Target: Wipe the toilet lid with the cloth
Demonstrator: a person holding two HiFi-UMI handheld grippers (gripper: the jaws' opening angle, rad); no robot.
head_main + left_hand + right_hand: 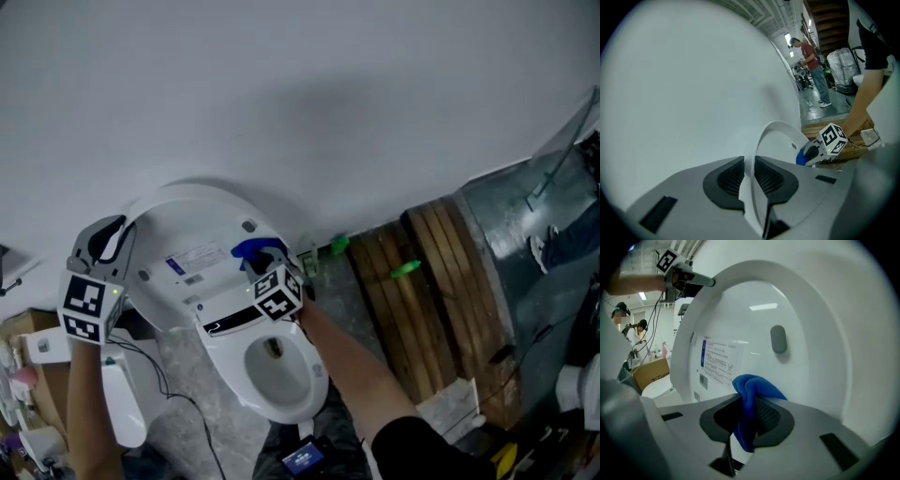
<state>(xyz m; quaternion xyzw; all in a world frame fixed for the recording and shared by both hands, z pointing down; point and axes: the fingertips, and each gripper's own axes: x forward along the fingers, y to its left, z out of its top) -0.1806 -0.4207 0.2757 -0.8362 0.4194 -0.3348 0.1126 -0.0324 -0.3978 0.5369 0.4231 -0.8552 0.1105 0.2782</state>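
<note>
**Item 1 – toilet lid**: white, raised, leaning back toward wall, inner face to the head view. Printed label w/ blue strip on inner face, text too small to read. Grey bumper above it. Outer face not seen in any view.

**Item 2 – L gripper**: at lid's left rim. Jaws nearly together, pads clamped on the thin rim, one pad each side. Marker cube sits below it in head view. Arm behind it cut off by bottom edge.

**Item 3 – R gripper**: jaws pinched on cloth. Cloth is blue and bunched; a fold sticks up past the pads and a tail hangs down betw. them. Gripper is in front of lid's inner face, lower right part. Whether cloth touches lid: can't tell. Cloth itself hides the gap in R gripper view, and head view is too small.

**Item 4 – toilet bowl**: white, open, below lid. Back part hidden by R gripper's cube and forearm.

**Item 5 – surroundings:**
- Wood pallet right of toilet.
- Two green bits on or near pallet, kind unclear.
- Metal sheeting far right, cut off.
- Cardboard box lower left, cut by frame edge.
- White object left of bowl, identity unclear.
- Cable on floor.
- Device w/ lit screen at bottom edge, partly cut off.
- Person standing well back, small in L gripper view.
</note>
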